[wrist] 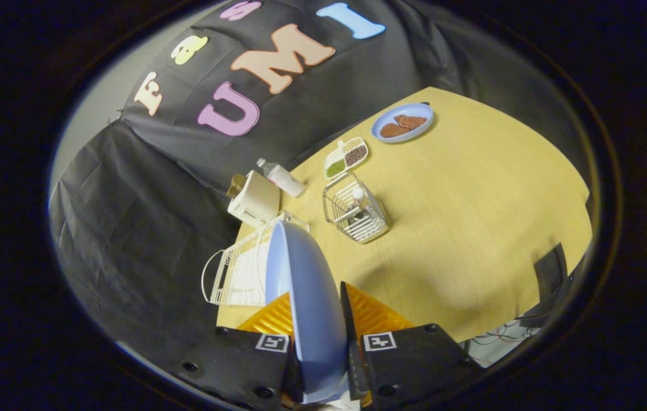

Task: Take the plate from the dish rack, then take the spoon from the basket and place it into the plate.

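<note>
Black cloth hangs behind a pale yellow wooden table [471,228] that carries everything in the scene. Along the table's far edge, close to the cloth, sit a cream-coloured boxy appliance [254,201], a small brown-capped jar [236,184] just behind it, and a white bottle [282,177] lying on its side. Next along that edge is a small white divided dish [346,157] with green grains in one section and dark ones in another. Farther off again, a blue plate of brown food [402,122] rests well apart from the rest.

Near the middle of the table stands a white wire basket [356,210]; inside it a spoon [357,201] stands upright with its pale end rising above the rim. Open tabletop lies between the basket and the gripper.

A white wire dish rack [237,271] sits at the table's near corner, just ahead of the fingers and beside the appliance. The gripper [319,319] has its two fingers closed against the two faces of a light blue plate [306,285], held on edge between them. The plate's upper rim reaches up in front of the rack, hiding part of it, and whether the plate touches the rack's wires cannot be told.
</note>
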Demonstrator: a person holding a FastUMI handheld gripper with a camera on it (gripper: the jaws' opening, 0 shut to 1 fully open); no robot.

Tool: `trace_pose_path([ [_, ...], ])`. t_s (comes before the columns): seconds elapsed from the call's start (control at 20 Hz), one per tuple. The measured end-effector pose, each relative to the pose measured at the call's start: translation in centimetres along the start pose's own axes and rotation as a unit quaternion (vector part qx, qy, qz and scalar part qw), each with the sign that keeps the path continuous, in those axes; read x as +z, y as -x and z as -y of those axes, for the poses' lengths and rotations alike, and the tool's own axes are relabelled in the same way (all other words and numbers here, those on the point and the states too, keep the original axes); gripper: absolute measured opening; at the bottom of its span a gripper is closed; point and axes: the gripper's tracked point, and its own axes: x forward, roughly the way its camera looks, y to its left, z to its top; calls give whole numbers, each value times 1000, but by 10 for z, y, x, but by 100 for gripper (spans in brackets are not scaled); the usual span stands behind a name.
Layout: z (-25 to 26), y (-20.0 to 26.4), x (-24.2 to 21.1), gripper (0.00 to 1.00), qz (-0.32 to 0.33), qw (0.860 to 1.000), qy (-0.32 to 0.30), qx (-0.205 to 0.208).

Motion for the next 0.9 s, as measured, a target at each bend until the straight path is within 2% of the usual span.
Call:
trace_pose_path([
  [0.15,25,-8,-22,33,-7,1000,-19,0],
  [0.3,52,-18,-34,33,-10,999,-30,-21],
  [0.65,83,-44,-41,33,-8,996,-89,-26],
  [0.75,91,-54,-41,33,-6,995,-94,-35],
  [0.9,90,-65,-37,33,-2,994,-106,-29],
])
